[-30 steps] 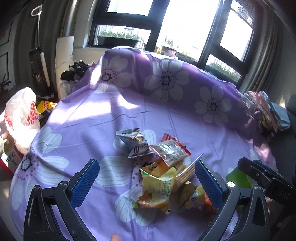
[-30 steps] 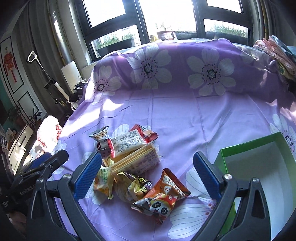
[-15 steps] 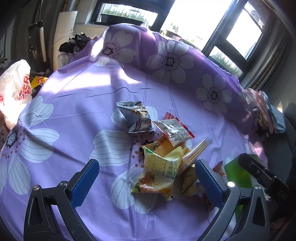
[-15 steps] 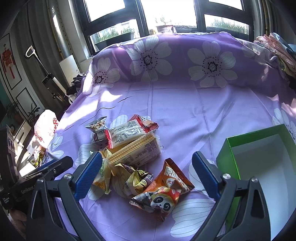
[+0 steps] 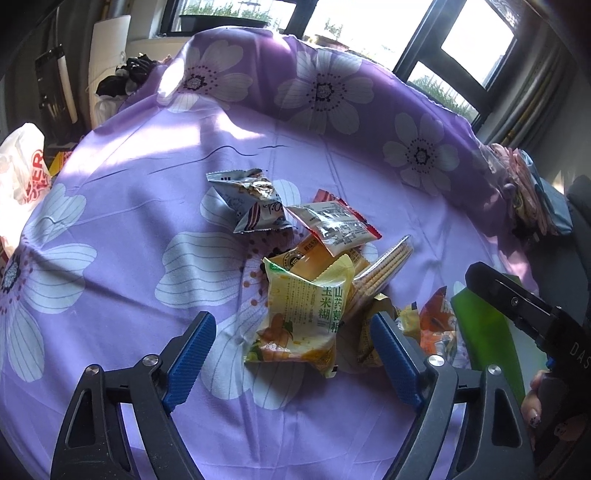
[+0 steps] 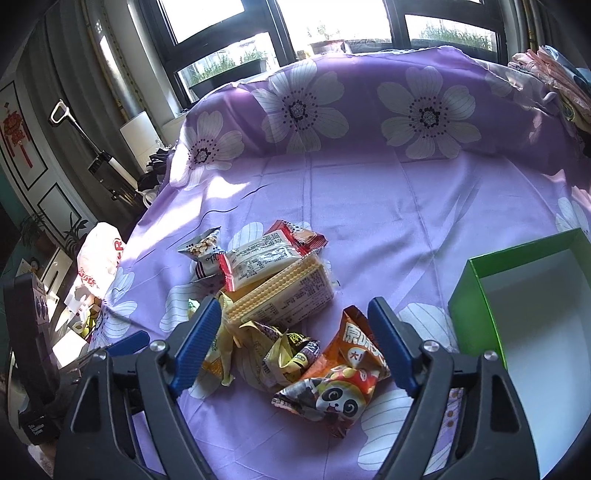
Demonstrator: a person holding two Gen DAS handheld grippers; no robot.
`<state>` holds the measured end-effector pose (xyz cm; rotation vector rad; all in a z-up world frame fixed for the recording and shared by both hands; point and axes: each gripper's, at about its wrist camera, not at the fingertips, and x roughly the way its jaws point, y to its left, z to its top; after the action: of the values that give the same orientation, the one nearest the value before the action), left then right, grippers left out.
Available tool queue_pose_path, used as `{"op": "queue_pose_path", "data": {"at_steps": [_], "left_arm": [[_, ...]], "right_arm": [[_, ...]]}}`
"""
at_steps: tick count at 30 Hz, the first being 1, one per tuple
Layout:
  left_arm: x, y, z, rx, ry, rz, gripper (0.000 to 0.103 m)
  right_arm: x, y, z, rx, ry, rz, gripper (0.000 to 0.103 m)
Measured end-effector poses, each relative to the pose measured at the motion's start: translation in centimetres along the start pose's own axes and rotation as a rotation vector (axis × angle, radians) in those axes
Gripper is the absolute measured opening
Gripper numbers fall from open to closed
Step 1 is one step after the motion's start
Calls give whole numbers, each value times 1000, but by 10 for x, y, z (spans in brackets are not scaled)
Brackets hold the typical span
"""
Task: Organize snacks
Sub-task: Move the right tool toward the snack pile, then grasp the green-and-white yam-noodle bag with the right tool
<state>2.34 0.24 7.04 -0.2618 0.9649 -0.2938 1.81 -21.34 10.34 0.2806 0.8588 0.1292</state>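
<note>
In the centre of both frames, on the purple flowered bedsheet (image 6: 369, 206), the loose heap of foil snack packets (image 5: 317, 266) lies near the open green cardboard box (image 6: 476, 306), while left tongs (image 5: 291, 350) and right tongs (image 6: 291, 332), jaws just narrowing yet pinching nothing, straddle packets, likely ready for boxing.

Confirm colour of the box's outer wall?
Green box, white inside; clearest in the right wrist view.

Hard daylight came through blown-out windows (image 6: 332, 22), sunlit patches and soft shadows fell across the purple sheet (image 5: 147, 206), fisheye edges bent and darkened, centre stayed sharp
</note>
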Motion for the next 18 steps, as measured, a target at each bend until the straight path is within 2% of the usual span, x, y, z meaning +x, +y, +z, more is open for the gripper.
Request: {"op": "queue_pose_path", "data": {"at_steps": [3, 6, 8, 11, 18], "left_arm": [[4, 4, -1, -37, 30, -48, 84], [5, 4, -2, -35, 34, -50, 84], [5, 4, -2, -31, 39, -46, 84], [11, 9, -2, -49, 69, -58, 84], [30, 23, -3, -86, 126, -43, 84]], "right_arm": [[-3, 1, 1, 16, 0, 39, 75], [-2, 2, 0, 52, 15, 139, 68], [2, 5, -3, 71, 48, 226, 57], [11, 12, -8, 100, 99, 303, 45], [33, 47, -14, 74, 199, 345, 40]]}}
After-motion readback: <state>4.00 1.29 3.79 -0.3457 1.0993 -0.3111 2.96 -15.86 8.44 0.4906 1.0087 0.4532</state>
